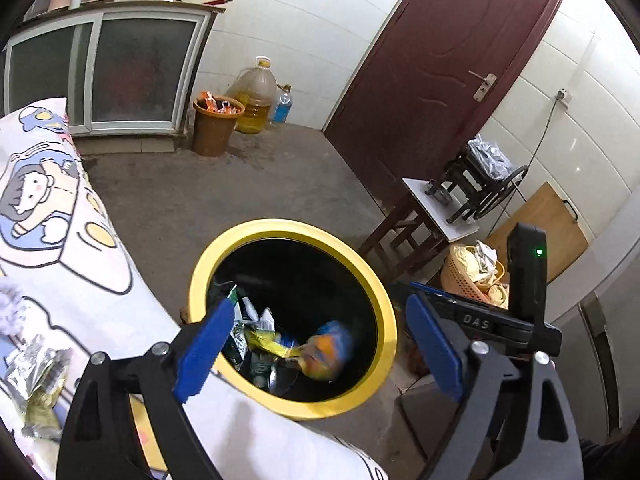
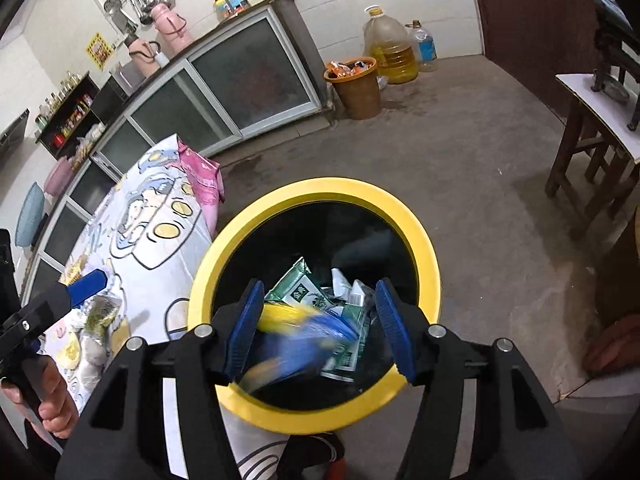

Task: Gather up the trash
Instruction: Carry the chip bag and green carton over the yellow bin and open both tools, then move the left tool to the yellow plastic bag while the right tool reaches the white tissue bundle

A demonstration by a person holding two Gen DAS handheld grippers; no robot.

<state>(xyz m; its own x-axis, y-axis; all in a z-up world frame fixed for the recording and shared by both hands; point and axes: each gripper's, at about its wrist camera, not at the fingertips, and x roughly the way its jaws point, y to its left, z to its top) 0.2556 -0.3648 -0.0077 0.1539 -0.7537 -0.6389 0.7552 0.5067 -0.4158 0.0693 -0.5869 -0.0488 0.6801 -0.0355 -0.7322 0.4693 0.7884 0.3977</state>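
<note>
Yellow-rimmed bin (image 2: 316, 190) beside cartoon-print table (image 2: 160, 216): blurred blue-yellow wrapper (image 2: 304, 332) inside, among green cartons (image 2: 298, 290). Right gripper (image 2: 320, 326) above bin, jaws wide, empty. Left gripper (image 1: 320, 348) likewise, empty.

**Two wrist views angled down over one bin**

The left wrist view looks down from close above, the yellow-rimmed bin (image 1: 294, 316) at lower centre and the cloth-covered surface (image 1: 76, 264) at left. The right wrist view sits nearer, the bin (image 2: 316, 300) filling its centre. Both share the bin, surface, glass-fronted cabinet (image 1: 104, 72) and brown bucket (image 2: 356, 88).
</note>
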